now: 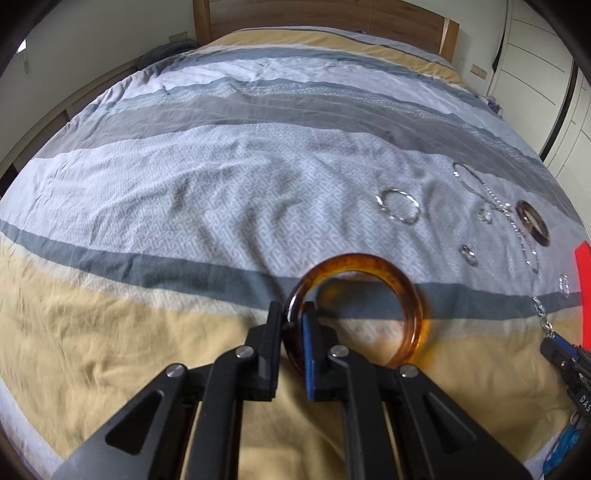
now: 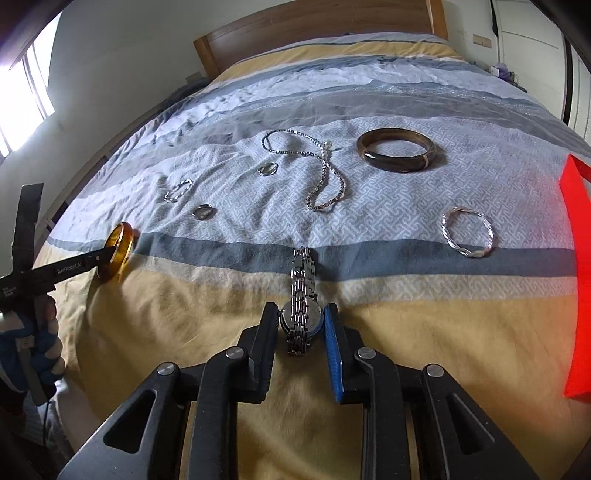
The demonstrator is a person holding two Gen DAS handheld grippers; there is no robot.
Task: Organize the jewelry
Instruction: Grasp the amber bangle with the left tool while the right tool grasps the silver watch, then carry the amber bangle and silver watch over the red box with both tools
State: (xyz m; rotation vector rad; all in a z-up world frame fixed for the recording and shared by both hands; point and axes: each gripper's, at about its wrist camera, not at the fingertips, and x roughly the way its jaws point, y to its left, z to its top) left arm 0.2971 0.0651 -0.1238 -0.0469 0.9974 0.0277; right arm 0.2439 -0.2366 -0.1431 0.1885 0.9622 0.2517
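My left gripper is shut on the rim of an amber bangle, which stands upright just above the striped bedspread. The right wrist view shows that same bangle at the far left, in the left gripper. My right gripper is shut on the round case of a silver watch; its metal band runs forward over the bedspread. A gloved hand holds the left gripper's handle.
Loose on the bed lie a dark brown bangle, a twisted silver bangle, a silver chain, two rings and a small silver bracelet. A red object stands at the right edge. The wooden headboard is beyond.
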